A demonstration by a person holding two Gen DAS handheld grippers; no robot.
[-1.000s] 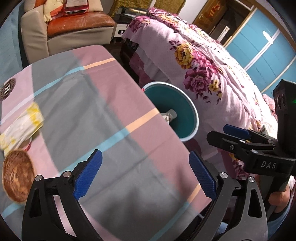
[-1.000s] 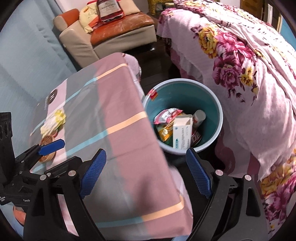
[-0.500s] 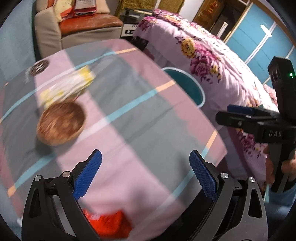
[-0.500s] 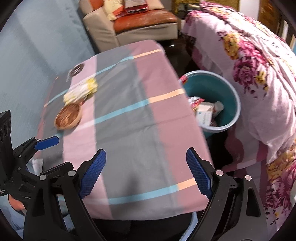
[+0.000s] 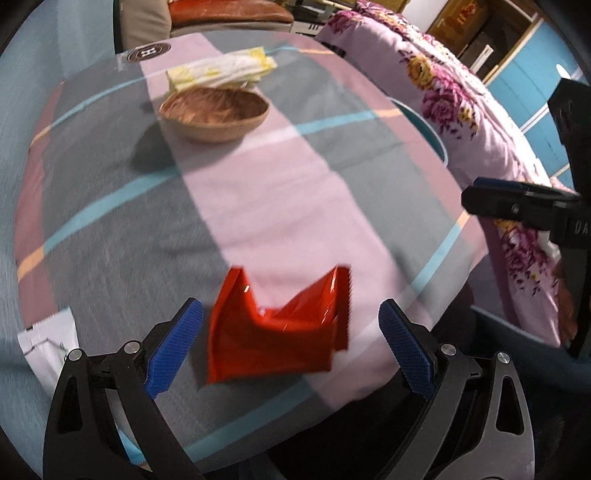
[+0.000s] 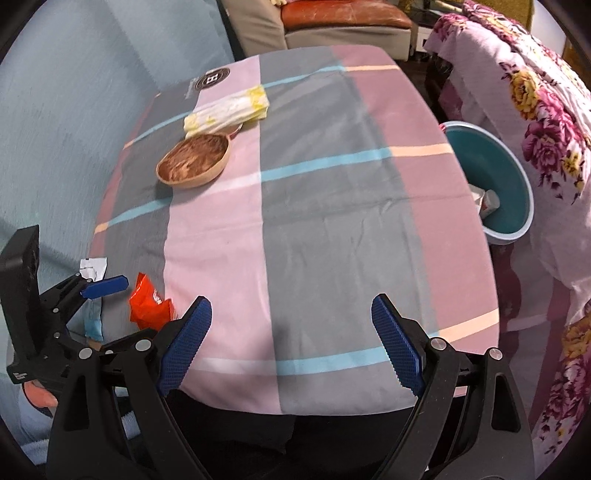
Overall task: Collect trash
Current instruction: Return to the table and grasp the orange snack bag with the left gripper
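Observation:
A crumpled red wrapper (image 5: 273, 328) (image 6: 149, 308) lies near the front left corner of the checked tablecloth (image 5: 280, 192) (image 6: 314, 206). My left gripper (image 5: 290, 349) hovers open above it, blue pads on either side and apart from it. A white wrapper (image 5: 46, 347) (image 6: 92, 267) lies further left at the cloth's edge. My right gripper (image 6: 291, 341) is open over the front of the table, nothing between its pads. The teal bin (image 6: 495, 184) (image 5: 430, 133) stands right of the table, with trash inside.
A brown bowl (image 5: 214, 112) (image 6: 192, 160) and a yellow-white packet (image 5: 221, 70) (image 6: 227, 109) sit at the far left of the table. A floral bedspread (image 6: 546, 122) runs along the right, a sofa (image 6: 332, 22) stands behind.
Both grippers swung left from the bin side to the table's front. The red wrapper has come between the left pads; the bin slid to the right edge of both views.

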